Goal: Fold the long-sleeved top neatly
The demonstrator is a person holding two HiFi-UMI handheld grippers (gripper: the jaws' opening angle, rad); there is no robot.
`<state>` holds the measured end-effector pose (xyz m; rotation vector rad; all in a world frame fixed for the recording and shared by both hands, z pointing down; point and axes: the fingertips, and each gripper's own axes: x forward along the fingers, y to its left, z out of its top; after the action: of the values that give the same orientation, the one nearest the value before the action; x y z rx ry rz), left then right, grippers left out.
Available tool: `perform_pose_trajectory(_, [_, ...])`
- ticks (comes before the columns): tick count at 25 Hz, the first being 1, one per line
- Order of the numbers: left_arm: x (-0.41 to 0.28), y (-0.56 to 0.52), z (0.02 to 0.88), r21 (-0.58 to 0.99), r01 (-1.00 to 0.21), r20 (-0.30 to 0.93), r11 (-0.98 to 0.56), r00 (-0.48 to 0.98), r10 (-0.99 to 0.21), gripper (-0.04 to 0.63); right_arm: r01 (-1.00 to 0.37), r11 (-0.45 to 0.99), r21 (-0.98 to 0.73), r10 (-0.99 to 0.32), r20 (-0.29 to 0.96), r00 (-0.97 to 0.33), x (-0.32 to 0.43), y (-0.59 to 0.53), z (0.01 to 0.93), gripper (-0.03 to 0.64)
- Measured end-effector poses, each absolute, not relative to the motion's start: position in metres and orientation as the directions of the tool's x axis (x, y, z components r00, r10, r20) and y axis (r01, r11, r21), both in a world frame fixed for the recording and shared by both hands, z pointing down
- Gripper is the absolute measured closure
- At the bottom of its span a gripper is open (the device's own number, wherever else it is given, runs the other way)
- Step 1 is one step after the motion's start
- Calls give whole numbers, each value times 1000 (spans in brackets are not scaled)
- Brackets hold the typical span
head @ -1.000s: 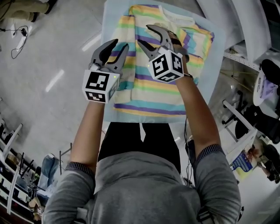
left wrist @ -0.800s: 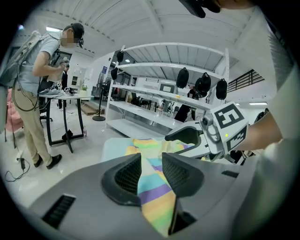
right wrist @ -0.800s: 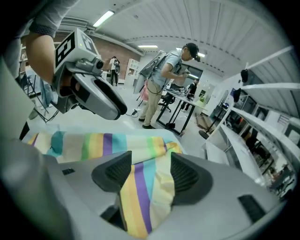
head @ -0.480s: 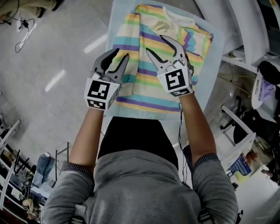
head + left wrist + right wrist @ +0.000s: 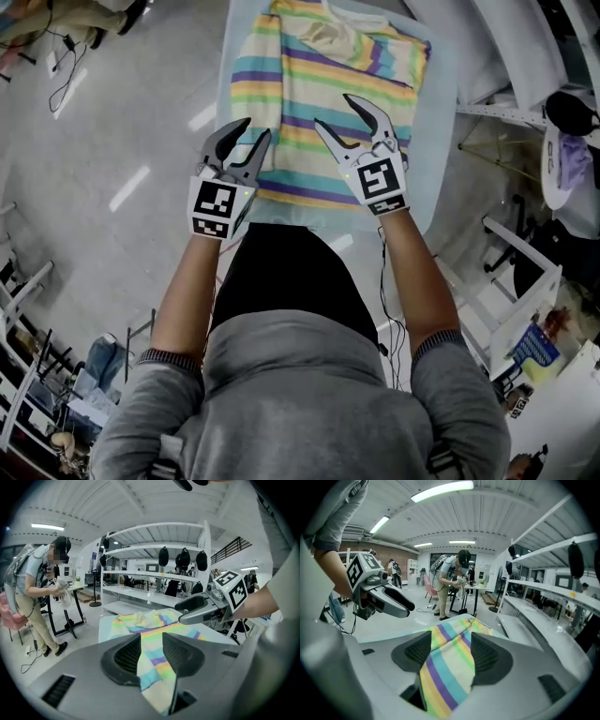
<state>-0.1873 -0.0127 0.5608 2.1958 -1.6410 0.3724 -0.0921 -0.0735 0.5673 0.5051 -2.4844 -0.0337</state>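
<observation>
The long-sleeved top (image 5: 319, 94), striped in yellow, cyan, purple and green, lies flat on the light blue table (image 5: 442, 141), collar at the far end. Both grippers hover over its near hem. My left gripper (image 5: 258, 127) is above the hem's left corner with its jaws apart. My right gripper (image 5: 333, 110) is over the hem's middle right, and its jaws stand wider. In the left gripper view the top (image 5: 140, 620) shows through the gap of the left gripper (image 5: 151, 637). In the right gripper view the top (image 5: 464, 623) shows between the jaws of the right gripper (image 5: 451, 639). Neither pinches cloth.
White shelving (image 5: 525, 84) stands right of the table, with chairs and clutter beyond it. Grey floor with cables (image 5: 56, 75) lies to the left. Another person (image 5: 37, 588) works at a stand beyond the table's far end. My own body is at the near edge.
Both grippers have drawn back from over the middle of the top to its near hem. The right one has rolled flatter. The jaws stand as before and the top has not shifted.
</observation>
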Motion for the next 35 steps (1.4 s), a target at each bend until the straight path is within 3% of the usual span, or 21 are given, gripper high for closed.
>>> perform_pose_trajectory(7, [-153,21,555,92,-947,439,-307,315,-841,409,-421,902,98,-410,498,-764,-58,-33,545,339])
perform_pose_trajectory(22, [-119,60,638,-153,-883,621,-444,263,-738,365,-443,897,-5,-384,487,-784,-45,22,583,344])
perform_pose_trajectory(35, [-126,62,703,-216,-832,745,-511,197,-637,410,-454,890,-43,-377,490,-786,-32,33,601,353])
